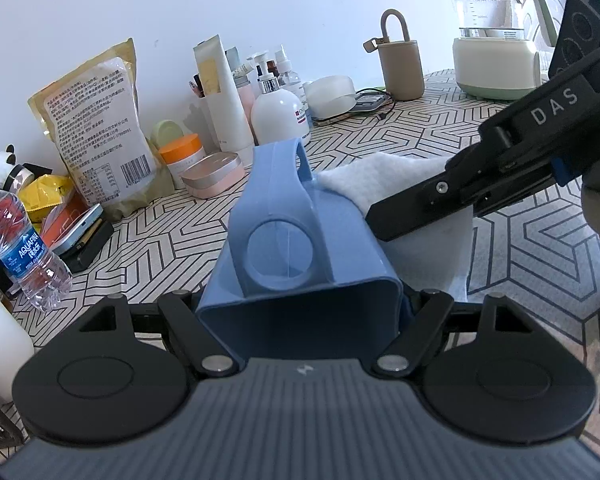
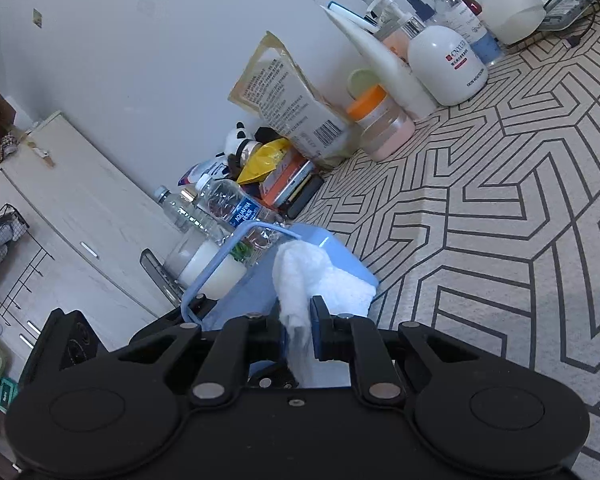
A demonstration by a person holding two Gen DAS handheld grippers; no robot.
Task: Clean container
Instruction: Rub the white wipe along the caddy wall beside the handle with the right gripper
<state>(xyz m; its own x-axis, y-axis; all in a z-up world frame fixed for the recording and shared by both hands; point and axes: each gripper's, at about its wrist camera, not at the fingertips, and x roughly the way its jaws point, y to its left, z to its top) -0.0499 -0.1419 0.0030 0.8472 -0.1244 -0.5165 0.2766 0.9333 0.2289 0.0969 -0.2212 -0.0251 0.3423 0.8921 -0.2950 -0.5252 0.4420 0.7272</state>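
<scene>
Plastic, pale blue and box-shaped, the container [image 1: 300, 248] fills the middle of the left wrist view, its near end clamped between the jaws of the left gripper [image 1: 300, 320], which press on its two side walls just above the black housing at the bottom of the frame. A round hole and a loop handle show on its upper face. It stretches away toward the centre of the frame over the beige tablecloth with black geometric lines [image 1: 420, 120].

From the right edge of that view the right gripper [image 1: 384, 220] reaches in, its black fingers lying against the container's right side, over a fluffy white cloth [image 1: 380, 176] that spreads behind and beside the container.

In the right wrist view the same white cloth [image 2: 300, 292] stands bunched between the blue-padded fingers [image 2: 320, 332] at lower centre. A narrow gap separates the jaws with the cloth in it; whether the pads still pinch it cannot be told. The cloth rests on the blue container [image 2: 340, 256], seen just beyond.

Along the wall stand a clear water bottle with a blue label [image 1: 24, 240], a tan food pouch [image 1: 96, 120], a white pump bottle [image 1: 278, 112] and a glass kettle on a cream base [image 1: 492, 32].
</scene>
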